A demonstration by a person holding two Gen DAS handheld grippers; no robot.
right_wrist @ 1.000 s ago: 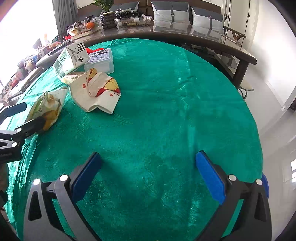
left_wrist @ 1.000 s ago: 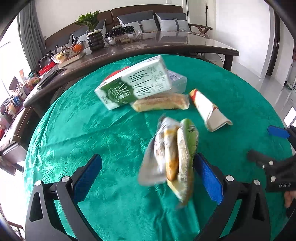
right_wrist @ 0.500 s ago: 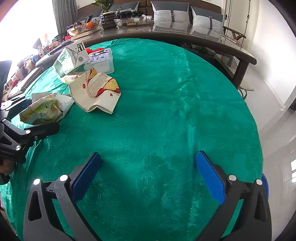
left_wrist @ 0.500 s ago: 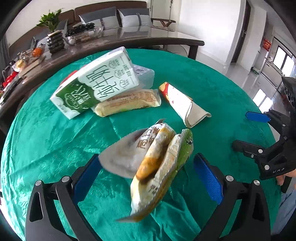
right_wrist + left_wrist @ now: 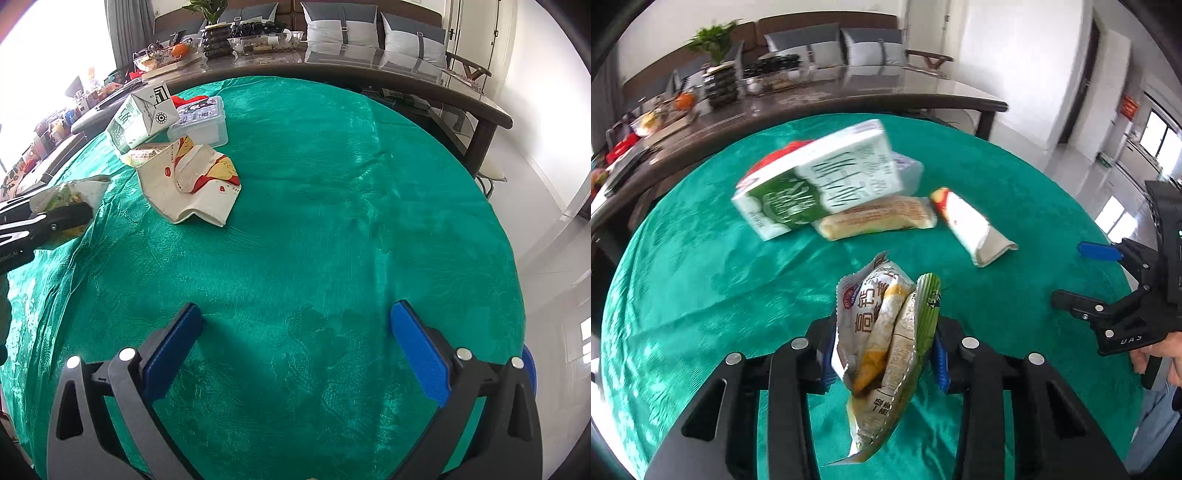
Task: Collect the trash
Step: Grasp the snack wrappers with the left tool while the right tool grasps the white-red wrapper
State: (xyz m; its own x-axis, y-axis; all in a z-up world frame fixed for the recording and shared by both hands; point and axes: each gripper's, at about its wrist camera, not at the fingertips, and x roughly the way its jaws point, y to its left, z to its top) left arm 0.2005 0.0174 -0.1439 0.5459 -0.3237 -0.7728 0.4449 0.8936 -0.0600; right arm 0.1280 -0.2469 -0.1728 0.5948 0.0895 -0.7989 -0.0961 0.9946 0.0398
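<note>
A bundle of crumpled snack wrappers (image 5: 886, 325), green, yellow and silver, stands between the blue pads of my left gripper (image 5: 882, 354). Its jaws are closing and the pads press the bundle from both sides. From the right wrist view the same gripper (image 5: 55, 218) shows at the left edge with the wrappers (image 5: 70, 192) in it. My right gripper (image 5: 295, 347) hangs open over bare green cloth, nothing between its fingers. Farther back lie a green-and-white milk carton (image 5: 820, 188), a long wrapped snack packet (image 5: 875, 218) and a crumpled white-and-red paper wrapper (image 5: 971, 225).
The round table has a green cloth (image 5: 332, 221). A clear plastic box (image 5: 201, 120) sits behind the carton. A long dark table (image 5: 369, 70) with a plant, fruit and trays runs behind, sofa cushions beyond it. A hand (image 5: 1152, 354) holds the right gripper.
The left gripper's jaws went from wide apart to closed onto the wrapper bundle, which now stands upright between the pads. The right gripper stayed put.
</note>
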